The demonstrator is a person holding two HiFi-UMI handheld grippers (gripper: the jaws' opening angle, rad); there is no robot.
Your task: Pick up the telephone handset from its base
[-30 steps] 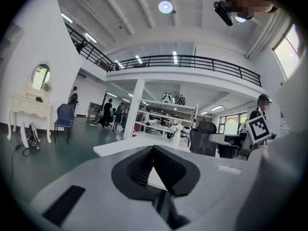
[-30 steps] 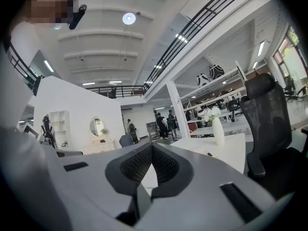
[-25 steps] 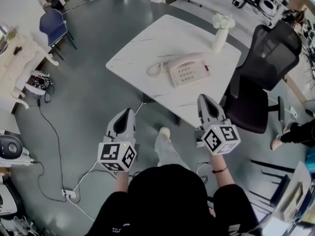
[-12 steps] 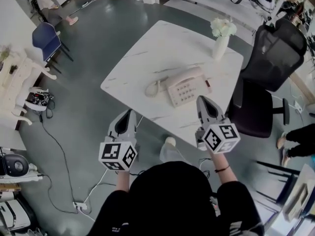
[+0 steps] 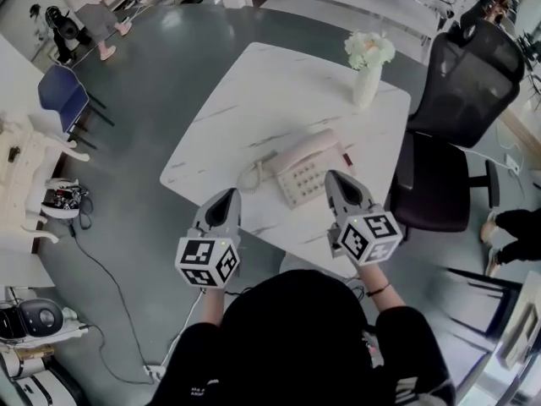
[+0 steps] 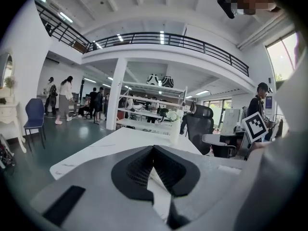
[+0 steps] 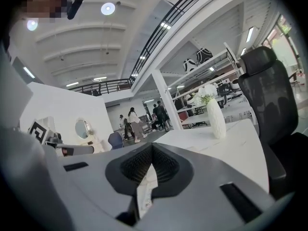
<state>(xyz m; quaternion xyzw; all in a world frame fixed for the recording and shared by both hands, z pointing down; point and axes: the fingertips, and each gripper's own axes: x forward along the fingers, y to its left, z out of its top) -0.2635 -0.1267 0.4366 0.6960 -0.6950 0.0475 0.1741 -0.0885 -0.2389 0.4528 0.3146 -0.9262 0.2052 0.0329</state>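
A cream telephone base (image 5: 311, 174) sits on the white table (image 5: 254, 100) near its front edge. Its handset (image 5: 286, 156) lies in the cradle along the base's far left side. My left gripper (image 5: 229, 195) is shut and empty, its tips over the table's front edge, left of the handset's end. The right gripper (image 5: 335, 178), also shut and empty, hovers just right of the base's near corner. In the left gripper view the jaws (image 6: 154, 149) meet on nothing, as do the right jaws (image 7: 153, 146); the phone is hidden in both.
A white vase of flowers (image 5: 365, 73) stands at the table's far right, also seen as the vase (image 7: 215, 117). A black office chair (image 5: 461, 108) stands right of the table. A blue chair (image 5: 61, 96), people (image 5: 89, 11) and a floor cable (image 5: 110, 277) are at left.
Both grippers have moved forward from over the floor to the table's front edge, closing in on the phone from either side. Their jaws have stayed shut.
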